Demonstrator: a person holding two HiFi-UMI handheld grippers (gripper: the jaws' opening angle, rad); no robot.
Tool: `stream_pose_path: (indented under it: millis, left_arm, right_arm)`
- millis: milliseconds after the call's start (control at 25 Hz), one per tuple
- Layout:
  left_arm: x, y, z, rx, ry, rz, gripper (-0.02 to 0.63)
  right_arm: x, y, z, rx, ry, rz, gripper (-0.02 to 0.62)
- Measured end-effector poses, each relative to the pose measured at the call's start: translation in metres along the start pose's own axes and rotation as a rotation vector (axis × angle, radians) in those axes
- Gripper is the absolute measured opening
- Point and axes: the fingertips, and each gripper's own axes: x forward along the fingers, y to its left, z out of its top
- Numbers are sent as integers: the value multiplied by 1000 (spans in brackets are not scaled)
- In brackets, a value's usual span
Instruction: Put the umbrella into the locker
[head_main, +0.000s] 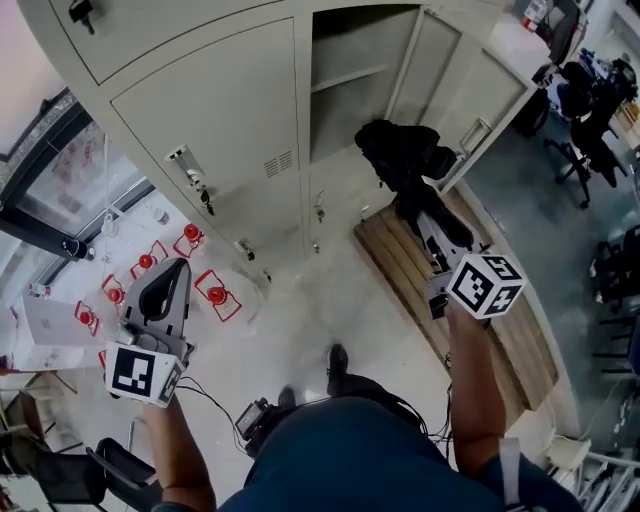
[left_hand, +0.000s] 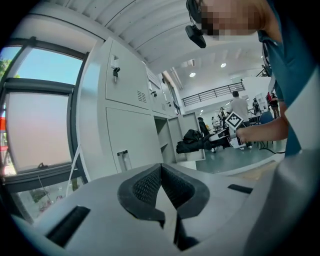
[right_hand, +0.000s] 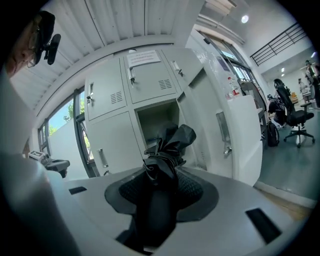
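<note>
Before the open locker (head_main: 345, 110), door (head_main: 470, 90) swung aside, your right gripper (right_hand: 161, 186) fingers squeeze the black umbrella (right_hand: 170, 145), hiding part of the opening. Your left gripper (left_hand: 161, 175) fingers are closed, empty.

left gripper (head_main: 170, 272) sits at lower left of the head view, jaws pressed together and empty. right gripper (head_main: 432, 235) points toward upper right, arm extended, jaws clamped on a folded black umbrella (head_main: 400, 150).
</note>
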Motion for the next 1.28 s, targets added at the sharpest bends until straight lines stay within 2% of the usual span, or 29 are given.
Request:
stream_pose_path:
  millis: [280,720,1040,1280]
  left_arm:
    - [38,18,-23,-29,43,59,18]
    - [61,34,-63,-63,113,131,18]
    - [63,38,-87,-93,159,179,18]
    - [56,39,-100,-99,186,202,18]
  right_arm:
    - [92,-31,-11,-27,49,32,170]
    - [216,-46,-38,-78,90,83,170]
    - [284,-51,-67,-170,113,89,170]
    - [322,-43,-75,-288,110,99,170]
